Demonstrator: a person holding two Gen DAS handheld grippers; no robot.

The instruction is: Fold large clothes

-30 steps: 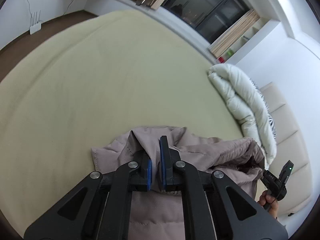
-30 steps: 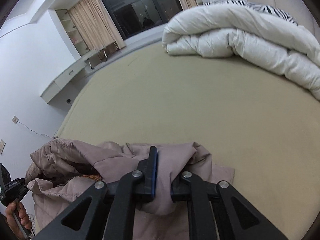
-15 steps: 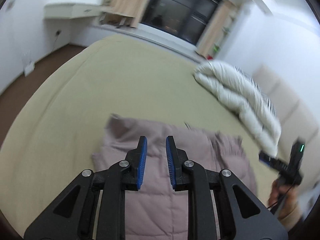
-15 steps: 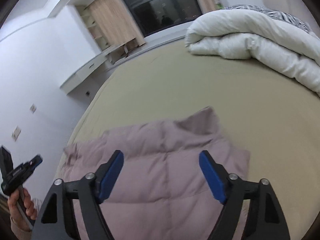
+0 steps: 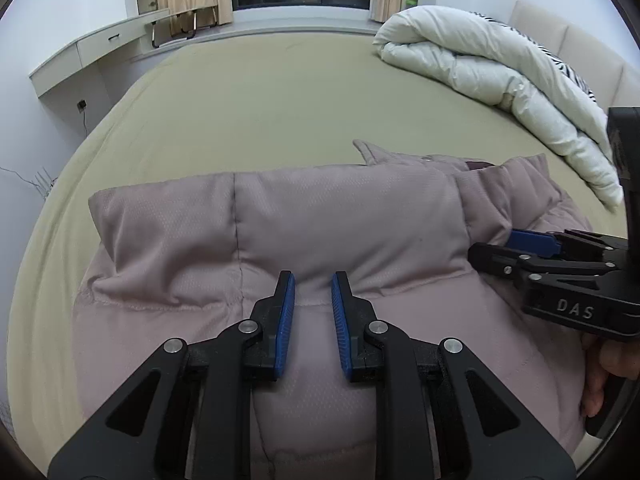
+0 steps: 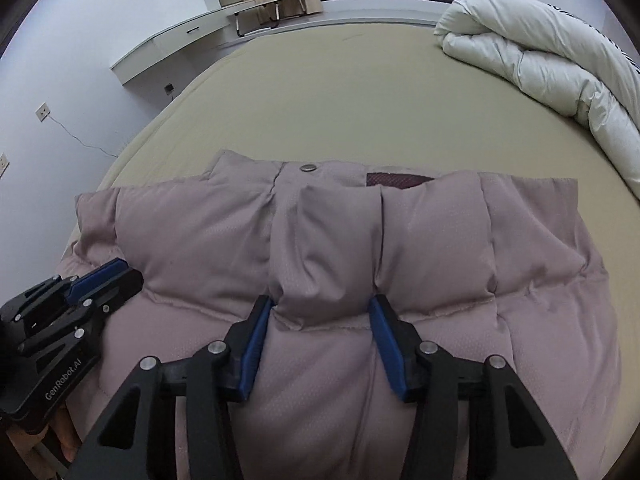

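Jacket (image 5: 320, 232), a mauve quilted puffer, was recorded lying folded on the olive bed sheet (image 5: 248, 104), near the foot of the bed and well apart from the rolled white duvet (image 5: 492, 68).

Left wrist view: the left gripper (image 5: 313, 320) was pitched steeply down over the upper fold. Its blue pads (image 5: 285, 320) were seen slightly apart, with only a low seam ridge below the gap and no fabric pinched. The jaws had just been opened a little and then kept at that width. The right gripper (image 5: 532, 242) was seen at the right edge, carried by a hand (image 5: 608, 376).

Right wrist view: the right gripper (image 6: 318, 322) was likewise angled downward. Its jaws were set fairly wide, astride a raised puff of the front placket below the snap button (image 6: 308, 167). They had just been opened and then partly closed. The puff appeared touched on both sides, though a firm pinch could not be confirmed.

Judgement: the fold looked largely laid. For a clean result, trapped air should be pressed out evenly and both edges squared before any further fold is taken.
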